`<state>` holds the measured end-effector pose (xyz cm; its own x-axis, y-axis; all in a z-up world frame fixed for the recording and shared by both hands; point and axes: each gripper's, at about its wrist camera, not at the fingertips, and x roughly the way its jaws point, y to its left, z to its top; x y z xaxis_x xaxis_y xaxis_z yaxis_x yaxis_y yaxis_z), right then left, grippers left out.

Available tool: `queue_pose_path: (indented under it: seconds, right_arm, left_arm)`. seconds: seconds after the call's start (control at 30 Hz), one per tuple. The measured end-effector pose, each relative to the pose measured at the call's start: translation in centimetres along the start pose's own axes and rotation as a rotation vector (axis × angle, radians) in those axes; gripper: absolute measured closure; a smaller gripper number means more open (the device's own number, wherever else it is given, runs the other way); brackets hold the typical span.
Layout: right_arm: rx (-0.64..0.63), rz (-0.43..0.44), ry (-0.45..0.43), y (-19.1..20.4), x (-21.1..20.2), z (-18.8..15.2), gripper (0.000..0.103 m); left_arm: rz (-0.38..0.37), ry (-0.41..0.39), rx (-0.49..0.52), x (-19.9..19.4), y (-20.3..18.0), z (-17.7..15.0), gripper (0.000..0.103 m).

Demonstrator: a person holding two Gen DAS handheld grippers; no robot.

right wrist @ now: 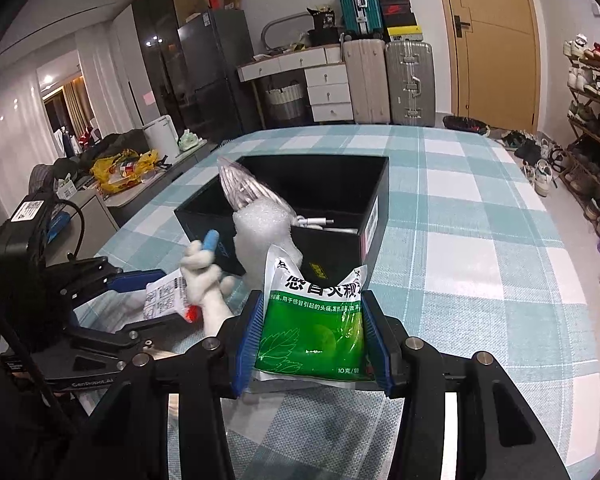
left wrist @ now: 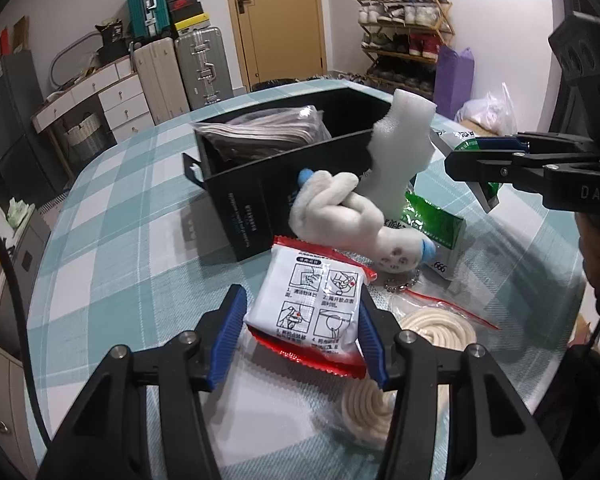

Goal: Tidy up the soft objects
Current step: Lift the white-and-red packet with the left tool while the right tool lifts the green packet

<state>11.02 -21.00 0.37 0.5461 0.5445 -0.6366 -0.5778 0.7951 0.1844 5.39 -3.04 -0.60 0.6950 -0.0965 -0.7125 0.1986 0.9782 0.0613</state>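
Meanwhile, black box (right wrist: 374,216) holds bags, perhaps cable; tongs grip white packet (left wrist: 312,304), green pouch (right wrist: 312,336).

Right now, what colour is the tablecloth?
The tablecloth is teal-and-white checked, clearest in the right wrist view.

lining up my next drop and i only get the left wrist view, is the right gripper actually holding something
Observer: Yes. The right gripper is shut on a green medicine sachet, pinched between both blue pads.
Operator: ok, and is the near end of the box free, foam blocks my view
Observer: Not free. A white cable lies inside the black box, just behind the foam piece.
Operator: far end?
Observer: A clear bag of striped material leans against the box's left wall.
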Motion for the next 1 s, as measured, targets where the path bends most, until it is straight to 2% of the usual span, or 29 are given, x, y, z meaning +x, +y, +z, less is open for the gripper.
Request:
queue_pose_path:
  seconds: [0.3, 0.67, 1.0]
  right_arm:
    - [-0.025, 0.005, -0.052, 0.6, -1.9, 0.4, 0.056]
    - [-0.030, 0.018, -0.114, 1.5, -2.9, 0.8, 0.056]
    - [-0.018, 0.016, -0.174, 2.3, -3.2, 2.6, 0.056]
  left_arm:
    - [0.023, -0.080, -0.074, -2.5, 1.6, 0.8, 0.051]
    - [0.054, -0.167, -0.088, -4.3, 2.4, 3.1, 0.050]
    - [0.087, -0.219, -0.122, -4.4, 3.5, 5.2, 0.050]
